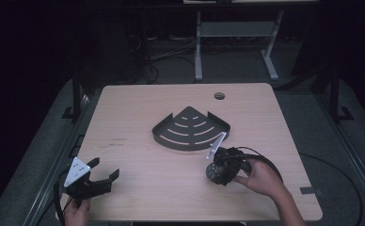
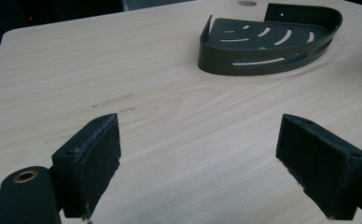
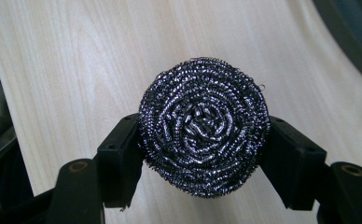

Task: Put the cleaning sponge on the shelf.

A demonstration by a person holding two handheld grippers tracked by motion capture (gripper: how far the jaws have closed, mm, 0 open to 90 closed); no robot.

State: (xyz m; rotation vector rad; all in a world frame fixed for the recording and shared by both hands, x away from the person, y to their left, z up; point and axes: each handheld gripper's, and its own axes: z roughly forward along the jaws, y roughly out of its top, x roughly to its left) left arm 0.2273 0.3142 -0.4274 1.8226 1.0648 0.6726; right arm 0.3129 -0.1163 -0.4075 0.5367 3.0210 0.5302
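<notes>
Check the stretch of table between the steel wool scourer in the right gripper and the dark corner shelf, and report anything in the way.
Nothing visible blocks it. The right gripper holds the round steel wool scourer, and bare wooden table lies between it and the dark slotted metal corner shelf.

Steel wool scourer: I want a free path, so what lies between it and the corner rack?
Only bare tabletop in the high view, between the scourer in the right gripper and the rack.

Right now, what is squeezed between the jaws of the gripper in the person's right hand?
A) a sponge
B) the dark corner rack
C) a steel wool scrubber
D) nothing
C: the right gripper has its jaws pressed against both sides of the round steel wool scrubber.
</notes>
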